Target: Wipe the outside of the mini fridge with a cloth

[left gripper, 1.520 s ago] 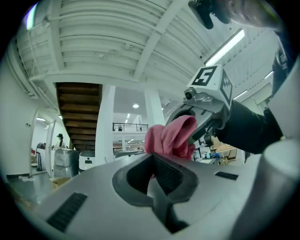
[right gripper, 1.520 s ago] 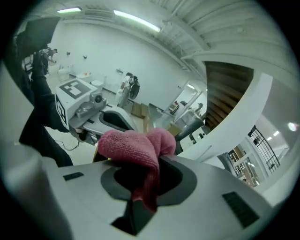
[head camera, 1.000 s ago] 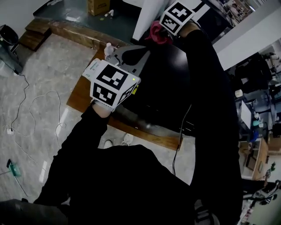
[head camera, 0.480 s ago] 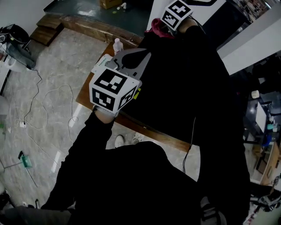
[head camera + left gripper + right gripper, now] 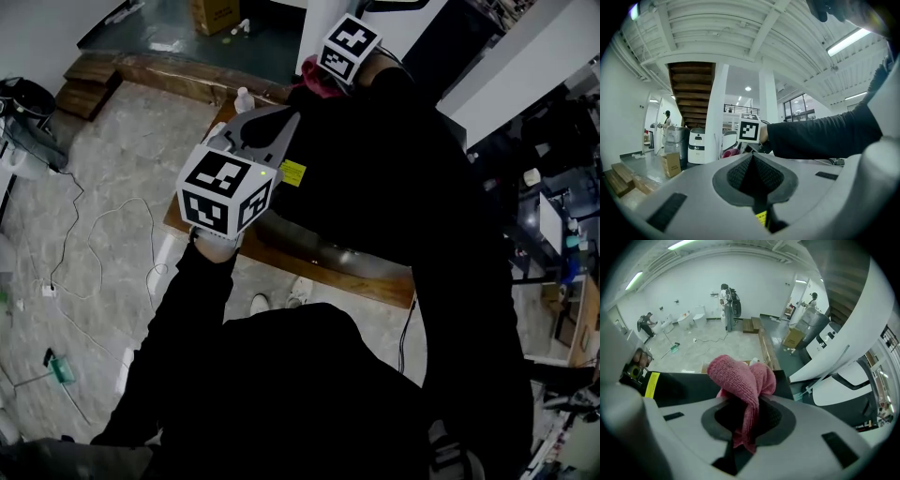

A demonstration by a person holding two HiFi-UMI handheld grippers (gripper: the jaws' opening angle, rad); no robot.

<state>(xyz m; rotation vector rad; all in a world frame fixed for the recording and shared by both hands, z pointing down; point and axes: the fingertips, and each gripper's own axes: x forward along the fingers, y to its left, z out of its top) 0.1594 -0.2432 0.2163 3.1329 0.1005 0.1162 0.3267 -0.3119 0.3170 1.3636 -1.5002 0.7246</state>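
- Fridge point(image 5: 337, 202): black, standing on a wooden plinth point(image 5: 366, 279) under both arms. Only the top face is in view. Its far-left corner lies under the right gripper, and the left edge runs just beside the left gripper.
- Open room: the top is bare to the right and toward the person. The floor drops away past the left and far edges.
- Left gripper point(image 5: 279, 117): jaws together on nothing, poised over the left edge.
- Right gripper point(image 5: 745, 416): clamped on the pink cloth point(image 5: 740, 376), which is bunched above the jaws at the far corner.
- Bottle point(image 5: 244, 97): upright on the plinth, near the left gripper.
- Risk: only a narrow fold is pinched, so drag over an edge could likely pull the cloth free.
- Risk: a leftward sweep could likely knock the bottle.
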